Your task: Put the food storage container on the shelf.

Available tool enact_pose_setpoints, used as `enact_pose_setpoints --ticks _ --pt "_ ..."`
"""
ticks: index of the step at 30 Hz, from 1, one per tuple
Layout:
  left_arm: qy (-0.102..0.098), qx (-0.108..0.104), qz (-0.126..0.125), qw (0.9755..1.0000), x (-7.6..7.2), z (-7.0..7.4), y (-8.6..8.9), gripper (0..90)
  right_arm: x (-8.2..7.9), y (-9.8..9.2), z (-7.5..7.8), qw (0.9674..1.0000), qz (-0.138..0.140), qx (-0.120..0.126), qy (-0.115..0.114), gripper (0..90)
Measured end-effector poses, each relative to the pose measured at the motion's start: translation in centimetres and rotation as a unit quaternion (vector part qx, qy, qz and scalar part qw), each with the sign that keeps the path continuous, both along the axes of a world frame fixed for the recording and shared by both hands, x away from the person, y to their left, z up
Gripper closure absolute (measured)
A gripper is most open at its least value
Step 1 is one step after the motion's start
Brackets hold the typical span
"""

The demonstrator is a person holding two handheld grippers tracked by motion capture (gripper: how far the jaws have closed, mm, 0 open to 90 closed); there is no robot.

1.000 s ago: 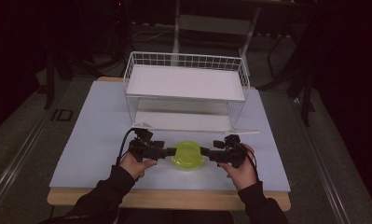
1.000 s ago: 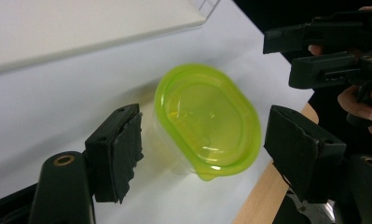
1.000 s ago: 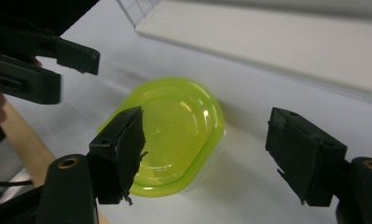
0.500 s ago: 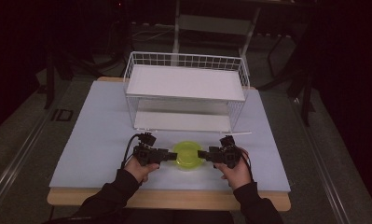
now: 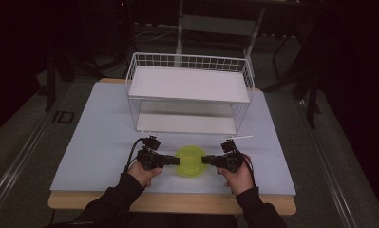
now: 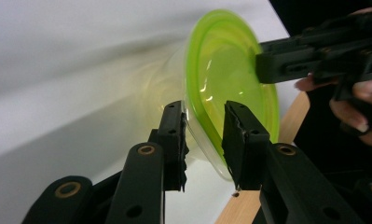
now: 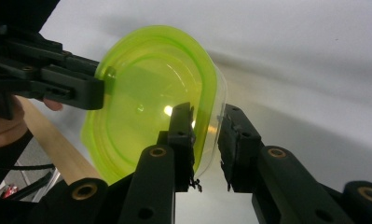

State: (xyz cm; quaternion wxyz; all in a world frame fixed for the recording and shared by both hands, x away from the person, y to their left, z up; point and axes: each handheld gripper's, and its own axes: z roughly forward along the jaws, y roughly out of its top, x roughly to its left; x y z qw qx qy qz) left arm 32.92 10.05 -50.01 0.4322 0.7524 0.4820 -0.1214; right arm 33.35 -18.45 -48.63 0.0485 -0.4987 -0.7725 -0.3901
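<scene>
Dark surroundings frame a pale blue-grey counter (image 5: pixel 101 142) with a light wooden front edge, on which a white wire two-tier shelf rack (image 5: pixel 189 97) stands toward the back. Just in front of the rack, near the counter's front edge, sits a translucent lime-green plastic bowl with a clear rounded body (image 5: pixel 191 161), between the two hands.

The step in hand looks like a two-sided grasp of that bowl. The left gripper (image 5: pixel 174 160) comes at it from one side and the right gripper (image 5: pixel 207 160) from the other. Both sets of jaws have just been closing. In the left gripper view the fingers (image 6: pixel 174 130) straddle the bowl's rim (image 6: pixel 207 126), one outside the wall and one inside, and appear to pinch it. The right gripper view shows its fingers (image 7: pixel 181 135) astride the opposite rim in the same way, seemingly pressing it.

Next, judging by the layout, comes a level, matched lift with both hands so the thin rim does not flex or slip, probably toward the rack.

No brand, label or writing can be read on the bowl or the rack.
</scene>
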Motion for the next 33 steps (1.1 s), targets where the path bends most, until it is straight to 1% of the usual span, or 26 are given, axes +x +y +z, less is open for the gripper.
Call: enact_pose_setpoints --ticks 2,3,5,6,7,8,9,11,13,14,15,16,19,20,21,22,23,24,25,28,29,30,31,32,33 --pt "0.004 -0.001 0.002 1.0000 -0.2 0.1 0.1 71.9 -0.1 0.1 0.1 1.0000 -0.001 0.001 0.000 76.0" --pt "0.005 0.000 0.002 1.0000 -0.3 0.1 0.2 73.4 -0.4 0.2 0.3 1.0000 -0.004 0.002 0.000 77.2" --pt "0.006 -0.001 0.004 1.0000 -0.5 0.2 0.3 75.9 -0.6 0.3 0.3 1.0000 -0.006 0.004 -0.001 78.0" --pt "0.000 -0.006 0.016 0.9999 -0.9 0.4 0.6 79.2 -1.2 0.4 0.8 0.9997 -0.002 0.005 -0.022 80.1" --pt "0.001 -0.014 0.020 0.9997 -1.0 0.5 0.7 79.9 -1.5 0.5 1.0 0.9995 0.001 0.001 -0.031 80.1" --pt "-0.006 -0.013 0.022 0.9996 -1.1 0.7 0.7 80.6 -1.7 0.7 1.2 0.9992 0.000 -0.005 -0.041 80.1" --pt "-0.012 -0.013 0.022 0.9996 -1.2 1.0 0.8 81.1 -1.9 0.8 1.4 0.9990 0.002 -0.009 -0.044 80.2" --pt "-0.015 -0.021 0.028 0.9993 -1.3 1.6 0.9 82.1 -1.9 0.8 1.6 0.9986 0.005 -0.012 -0.051 80.1" --pt "-0.015 -0.021 0.028 0.9993 -1.3 1.6 0.9 82.2 -1.9 0.8 1.8 0.9987 0.004 -0.010 -0.050 80.1" --pt "-0.022 -0.017 0.025 0.9993 -1.3 2.2 0.9 82.2 -1.9 0.8 1.8 0.9987 0.004 -0.010 -0.050 80.1" --pt "-0.023 -0.017 0.024 0.9993 -1.2 2.4 1.0 82.4 -2.0 0.9 2.4 0.9982 0.005 -0.010 -0.059 80.1" --pt "-0.023 -0.017 0.023 0.9993 -1.2 2.7 1.1 82.4 -2.0 0.9 2.4 0.9982 0.005 -0.010 -0.059 80.1" --pt "-0.029 -0.023 0.024 0.9990 -1.0 3.5 1.3 82.4 -2.1 1.1 3.5 0.9972 0.003 -0.005 -0.074 80.2" --pt "-0.031 -0.023 0.023 0.9990 -1.0 3.8 1.4 82.4 -2.1 1.1 3.5 0.9972 0.003 -0.005 -0.074 80.2" --pt "-0.032 -0.026 0.023 0.9989 -1.0 4.0 1.5 82.4 -2.1 1.2 3.9 0.9969 0.003 -0.006 -0.078 80.2" --pt "-0.035 -0.028 0.024 0.9987 -0.9 4.4 1.6 82.5 -2.1 1.2 4.5 0.9965 0.002 -0.001 -0.083 80.2" --pt "-0.040 -0.030 0.022 0.9985 -0.9 5.1 1.8 82.5 -2.1 1.3 4.8 0.9963 0.002 0.001 -0.086 80.2" --pt "-0.040 -0.030 0.022 0.9985 -0.9 5.1 1.8 82.6 -2.1 1.3 5.2 0.9961 0.002 0.004 -0.088 80.2" --pt "-0.041 -0.032 0.021 0.9984 -0.8 5.5 2.0 82.6 -2.1 1.3 5.2 0.9961 0.002 0.004 -0.088 80.2" --pt "-0.046 -0.036 0.018 0.9981 -0.7 6.7 2.2 82.6 -2.1 1.4 6.3 0.9952 0.002 0.011 -0.098 80.3" --pt "-0.051 -0.040 0.018 0.9977 -0.6 7.5 2.4 82.6 -2.1 1.4 7.2 0.9944 0.002 0.016 -0.104 80.3" --pt "-0.051 -0.040 0.018 0.9977 -0.6 7.5 2.4 82.6 -2.1 1.4 7.2 0.9944 0.002 0.016 -0.104 80.3" --pt "-0.053 -0.041 0.019 0.9975 -0.5 7.9 2.5 82.6 -2.1 1.5 7.9 0.9935 0.001 0.020 -0.112 80.3" --pt "-0.055 -0.042 0.020 0.9974 -0.4 8.3 2.5 82.6 -2.1 1.5 7.9 0.9935 0.001 0.020 -0.112 80.3" --pt "-0.058 -0.041 0.022 0.9973 -0.2 8.8 2.6 82.5 -1.9 1.7 8.5 0.9930 -0.002 0.017 -0.117 80.3"
